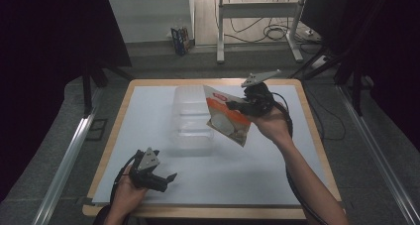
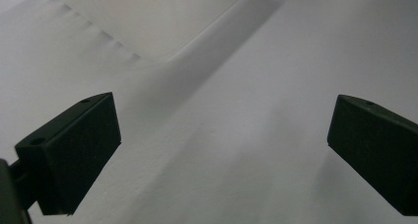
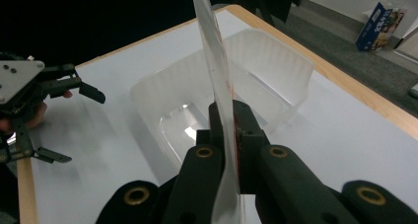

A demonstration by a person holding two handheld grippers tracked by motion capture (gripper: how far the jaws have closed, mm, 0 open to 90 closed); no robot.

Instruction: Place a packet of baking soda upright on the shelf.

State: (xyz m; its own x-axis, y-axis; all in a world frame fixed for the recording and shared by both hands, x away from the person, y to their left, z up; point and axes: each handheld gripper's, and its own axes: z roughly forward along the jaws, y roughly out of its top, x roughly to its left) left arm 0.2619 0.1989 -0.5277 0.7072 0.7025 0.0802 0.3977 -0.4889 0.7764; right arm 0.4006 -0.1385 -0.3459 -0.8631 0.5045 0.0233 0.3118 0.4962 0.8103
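Note:
My right gripper is shut on an orange and white snack bag, holding it in the air above the right side of a clear plastic tub. In the right gripper view the bag stands edge-on between the two jaws, with the tub beyond it. My left gripper rests low near the table's front left, open, with nothing between its jaws. In the left gripper view its fingers stand wide apart over the white table, the tub's wall ahead.
The white table top has a wooden rim. The left gripper also appears at the left of the right gripper view. Beyond the far edge are a metal table frame, floor cables and a small box.

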